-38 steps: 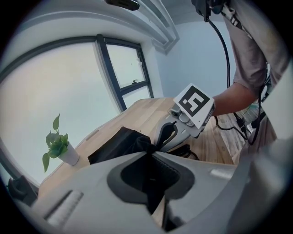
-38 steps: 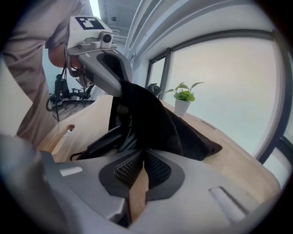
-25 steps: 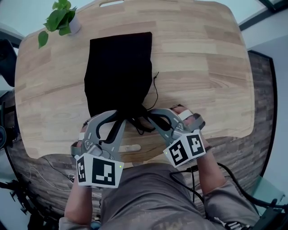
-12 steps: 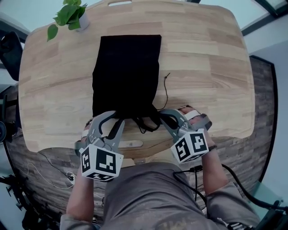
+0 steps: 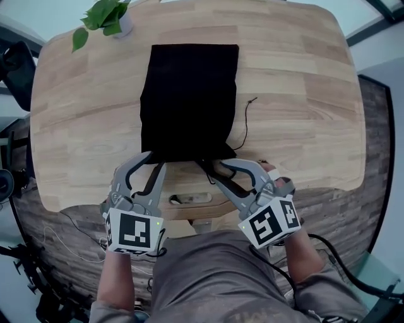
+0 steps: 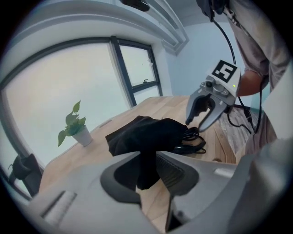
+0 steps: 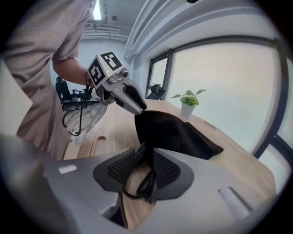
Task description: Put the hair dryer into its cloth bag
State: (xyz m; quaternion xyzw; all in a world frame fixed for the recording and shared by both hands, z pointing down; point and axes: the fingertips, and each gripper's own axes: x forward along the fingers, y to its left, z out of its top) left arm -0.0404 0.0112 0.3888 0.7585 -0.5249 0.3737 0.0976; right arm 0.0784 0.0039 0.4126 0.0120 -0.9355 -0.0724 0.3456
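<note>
Item: black cloth bag (image 5: 189, 94), lying flat on a wooden table (image 5: 303, 76), mouth toward the person, bulging in both gripper views. Hair dryer: body out of sight; loops of black cable (image 6: 192, 138) spill from the bag's mouth. 1 thin cord (image 5: 245, 123) trails off the bag's right edge onto the wood. Left gripper (image 5: 153, 159): at the mouth's near-left corner, jaws clamped on a fold of the bag's cloth. Right gripper (image 5: 212, 165): at the near-right corner, jaws parted, having just been opening; the cloth edge and a loop of the cable stand loosely between them. 1 potted plant (image 5: 107, 16) at the far-left edge, well apart from the bag.
</note>
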